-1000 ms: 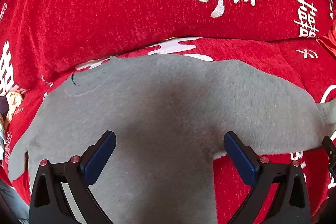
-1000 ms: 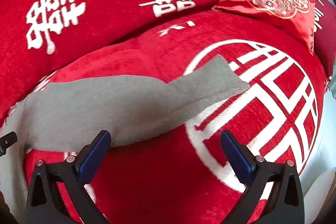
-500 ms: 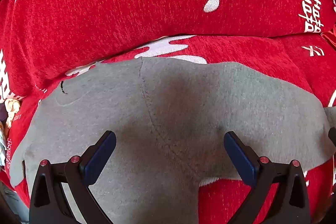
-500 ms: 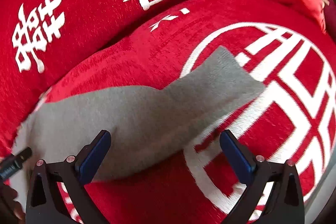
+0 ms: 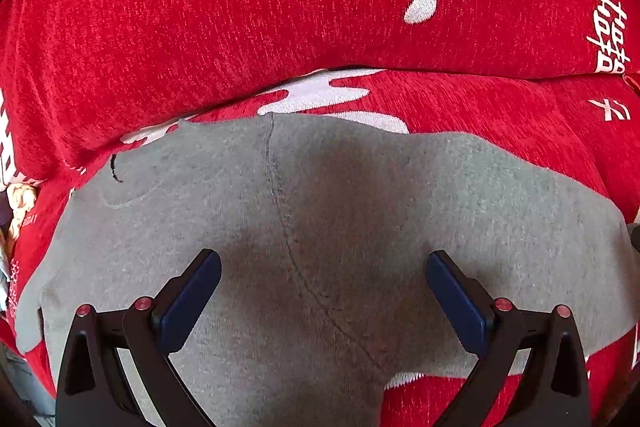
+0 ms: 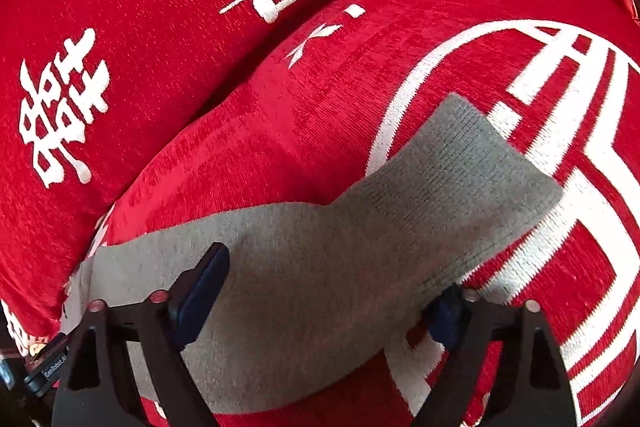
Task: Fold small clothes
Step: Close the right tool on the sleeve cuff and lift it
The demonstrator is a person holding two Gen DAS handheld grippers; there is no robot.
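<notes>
The gray pants (image 5: 340, 227) lie flat on the red sofa seat (image 6: 320, 99), one leg (image 6: 460, 179) stretching long toward the right. The left gripper (image 5: 322, 283) hangs wide apart above them. The right gripper (image 6: 332, 291) has just been closing around the leg, not pinching yet.

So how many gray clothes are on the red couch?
1. One gray garment lies spread on the red seat cushion, under both grippers; its leg reaches over the white circle pattern. Its lower part is out of view, so more could be hidden.

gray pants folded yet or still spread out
Spread out. The gray pants lie in one flat layer on the red cover, one leg stretched straight, nothing doubled over.
</notes>
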